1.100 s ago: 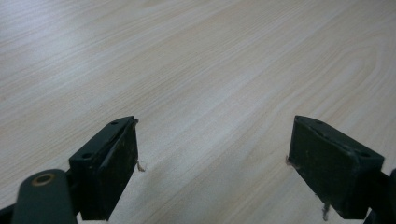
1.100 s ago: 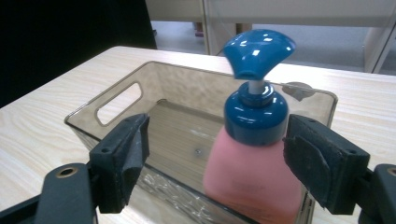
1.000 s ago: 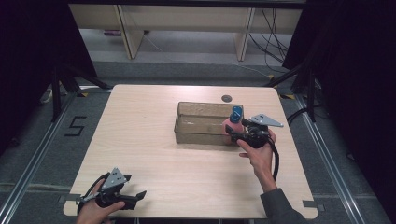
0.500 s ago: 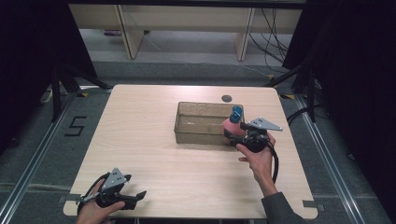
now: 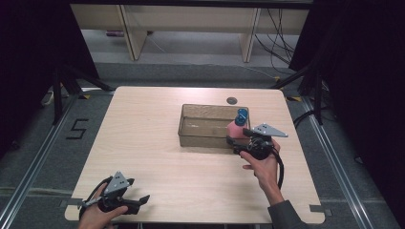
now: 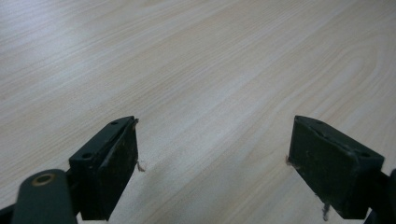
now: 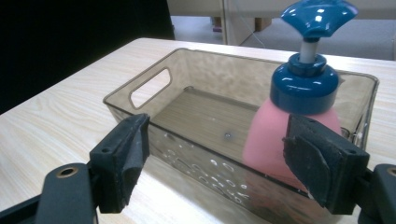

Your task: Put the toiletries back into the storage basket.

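A: Start at the near edge. What's there?

B: The left tongs [image 5: 138, 199], held in a hand at the near left corner of the worktop [image 5: 143, 138]. In the left gripper view the jaws stand wide apart over bare wood, with nothing between them.

A: And the right side?

B: The right tongs [image 5: 234, 143] sit farther in, right of centre, just before the near wall of the clear brownish bin [image 5: 203, 136]. Their jaws are spread too. In the right gripper view the pads press on nothing; the bin's near wall lies beyond them.

A: Where's the bottle?

B: The pink soap bottle [image 7: 275, 135] stands upright inside the bin, at its right end, close to the near wall. Its blue pump top [image 7: 310, 18] rises above the rim. In the right gripper view it appears beside the right-hand jaw, behind the wall, not gripped.

A: Anything beyond?

B: A small dark round disc [image 5: 232, 100] lies on the worktop just behind the bin.
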The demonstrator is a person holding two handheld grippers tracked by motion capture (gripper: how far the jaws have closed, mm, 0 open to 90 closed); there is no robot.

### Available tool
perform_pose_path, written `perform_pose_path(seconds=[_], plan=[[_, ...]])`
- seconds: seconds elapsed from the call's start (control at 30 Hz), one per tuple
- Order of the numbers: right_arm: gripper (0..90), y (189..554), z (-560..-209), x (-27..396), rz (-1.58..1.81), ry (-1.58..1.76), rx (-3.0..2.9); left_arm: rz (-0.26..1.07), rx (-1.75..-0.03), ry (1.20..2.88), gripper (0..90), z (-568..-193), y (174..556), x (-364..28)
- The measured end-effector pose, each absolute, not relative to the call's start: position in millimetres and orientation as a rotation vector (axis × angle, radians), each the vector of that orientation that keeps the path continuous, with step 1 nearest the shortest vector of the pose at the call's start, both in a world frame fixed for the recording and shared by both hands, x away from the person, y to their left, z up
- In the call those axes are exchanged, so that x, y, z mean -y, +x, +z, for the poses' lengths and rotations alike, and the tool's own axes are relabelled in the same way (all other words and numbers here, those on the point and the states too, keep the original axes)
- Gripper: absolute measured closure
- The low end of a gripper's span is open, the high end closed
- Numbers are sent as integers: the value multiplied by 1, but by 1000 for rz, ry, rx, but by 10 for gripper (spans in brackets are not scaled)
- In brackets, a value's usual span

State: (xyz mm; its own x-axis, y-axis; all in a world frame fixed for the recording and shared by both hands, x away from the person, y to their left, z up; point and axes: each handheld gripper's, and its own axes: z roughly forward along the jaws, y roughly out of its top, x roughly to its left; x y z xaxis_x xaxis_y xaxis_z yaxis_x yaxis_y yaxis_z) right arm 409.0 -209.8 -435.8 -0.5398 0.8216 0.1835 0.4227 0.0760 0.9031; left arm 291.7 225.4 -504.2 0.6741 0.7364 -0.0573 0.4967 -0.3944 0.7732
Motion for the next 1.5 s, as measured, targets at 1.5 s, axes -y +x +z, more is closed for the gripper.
perform_pose_path(seconds=[1.5], plan=[[208, 386, -447, 200, 1471, 1201, -2075, 379, -948, 2075, 152, -504, 291, -225]])
